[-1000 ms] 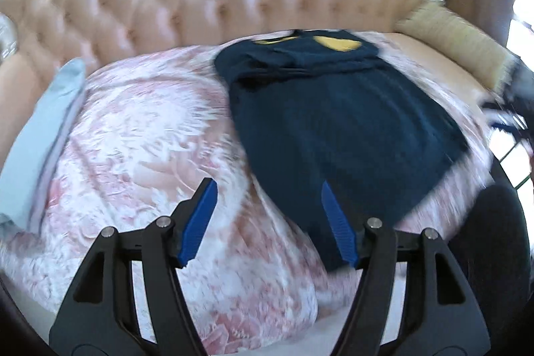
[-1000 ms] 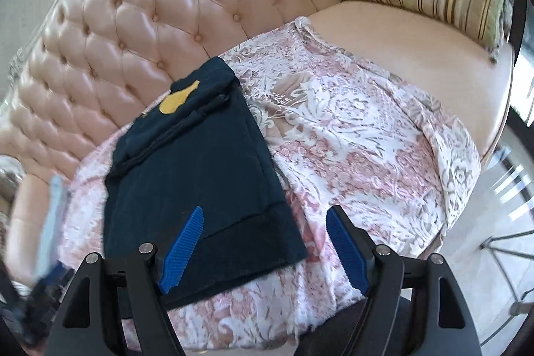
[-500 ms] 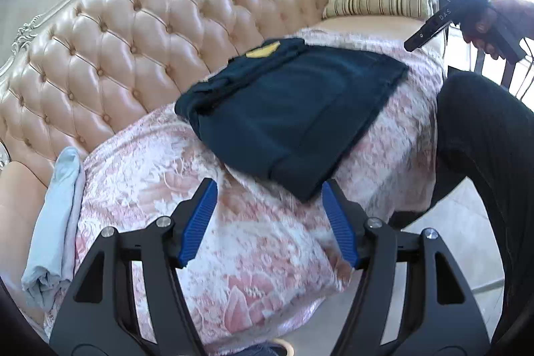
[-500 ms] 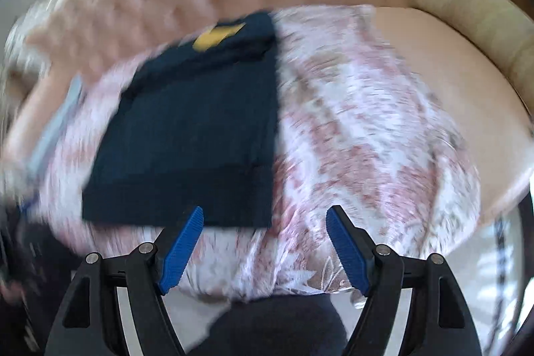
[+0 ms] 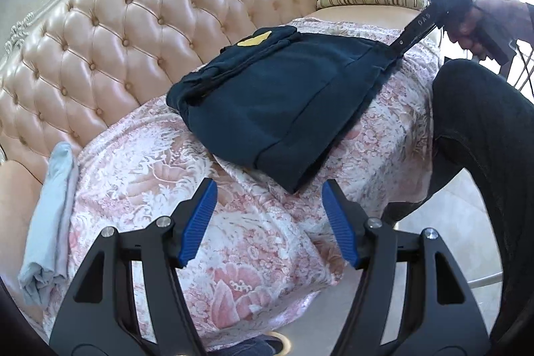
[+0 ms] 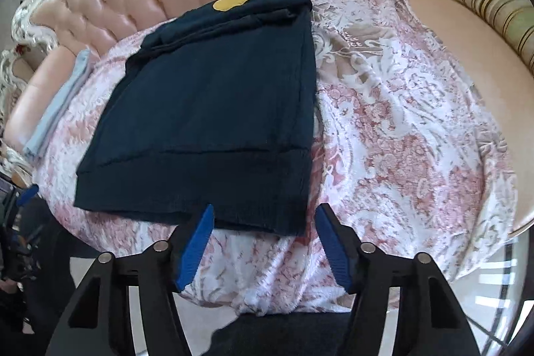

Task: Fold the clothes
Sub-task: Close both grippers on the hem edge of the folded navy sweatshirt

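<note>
The navy garment (image 6: 213,109) lies just beyond the right gripper (image 6: 262,239), whose empty jaws are closing; the left gripper (image 5: 268,222) gapes empty.

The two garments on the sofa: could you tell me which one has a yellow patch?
The navy garment, spread flat on the floral cover, has the yellow patch; the light blue one beside it is plain.

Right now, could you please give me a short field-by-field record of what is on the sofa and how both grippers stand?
surface: pink floral cover spread over the tufted sofa
garment: navy garment, partly folded, flat on the cover
other cloth: light blue cloth at the cover's edge
cushion: striped cushion
left gripper: open, empty
right gripper: closing, nothing between the pads, near the hem
</note>
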`<state>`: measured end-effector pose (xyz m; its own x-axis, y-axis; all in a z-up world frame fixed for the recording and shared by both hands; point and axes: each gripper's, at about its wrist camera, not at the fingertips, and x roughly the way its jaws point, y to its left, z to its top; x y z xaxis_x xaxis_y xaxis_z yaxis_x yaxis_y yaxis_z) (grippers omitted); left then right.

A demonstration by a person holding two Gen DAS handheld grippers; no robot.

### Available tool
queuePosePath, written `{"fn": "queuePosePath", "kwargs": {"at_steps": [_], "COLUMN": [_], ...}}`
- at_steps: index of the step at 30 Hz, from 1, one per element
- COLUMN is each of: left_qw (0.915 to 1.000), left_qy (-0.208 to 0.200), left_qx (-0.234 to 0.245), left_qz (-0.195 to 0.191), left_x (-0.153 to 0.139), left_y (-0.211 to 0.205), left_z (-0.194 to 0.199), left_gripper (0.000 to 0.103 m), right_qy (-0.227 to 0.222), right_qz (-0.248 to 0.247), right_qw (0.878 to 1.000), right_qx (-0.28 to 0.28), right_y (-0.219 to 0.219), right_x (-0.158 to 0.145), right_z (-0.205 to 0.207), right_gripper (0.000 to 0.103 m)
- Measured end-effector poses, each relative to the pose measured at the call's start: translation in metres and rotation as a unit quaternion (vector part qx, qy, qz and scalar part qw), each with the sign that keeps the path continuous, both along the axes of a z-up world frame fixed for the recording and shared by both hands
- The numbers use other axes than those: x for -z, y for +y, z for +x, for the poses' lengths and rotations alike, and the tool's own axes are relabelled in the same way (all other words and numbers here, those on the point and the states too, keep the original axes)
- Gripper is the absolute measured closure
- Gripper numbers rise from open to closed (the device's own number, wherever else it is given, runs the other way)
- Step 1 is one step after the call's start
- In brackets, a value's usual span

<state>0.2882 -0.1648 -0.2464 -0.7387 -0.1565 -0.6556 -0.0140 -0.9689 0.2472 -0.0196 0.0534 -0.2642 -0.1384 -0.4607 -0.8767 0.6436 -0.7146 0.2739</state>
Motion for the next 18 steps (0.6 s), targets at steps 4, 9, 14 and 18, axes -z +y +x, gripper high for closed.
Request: {"fn": "queuePosePath", "kwargs": {"at_steps": [4, 9, 14, 18], "left_qw": [0.999, 0.9914, 0.962, 0.9288], "left_qy": [0.001, -0.01, -0.018, -0.037], "left_qx": [0.015, 0.038, 0.097, 0.151], "left_qz": [-0.042, -0.125, -0.254, -0.336], "left_x": [0.003, 0.013, 0.039, 0.065], "left_y": [0.008, 0.022, 0.039, 0.044], "left_z": [0.0, -0.006, -0.013, -0.018], "left_gripper": [0.035, 0.035, 0.044, 0.052], "right_qy": [-0.022, -0.021, -0.017, -0.007], "right_qz": [0.003, -0.021, -0.044, -0.029], "right_qw": [1.0, 0.999, 0.999, 1.0], "right_qx": [0.011, 0.012, 0.008, -0.002], "right_y": [0.003, 0.009, 0.011, 0.008], "right_x": [0.007, -0.003, -0.016, -0.018], "right_z": [-0.006, -0.004, -0.003, -0.004], "right_gripper": [0.075, 0.084, 0.085, 0.085]}}
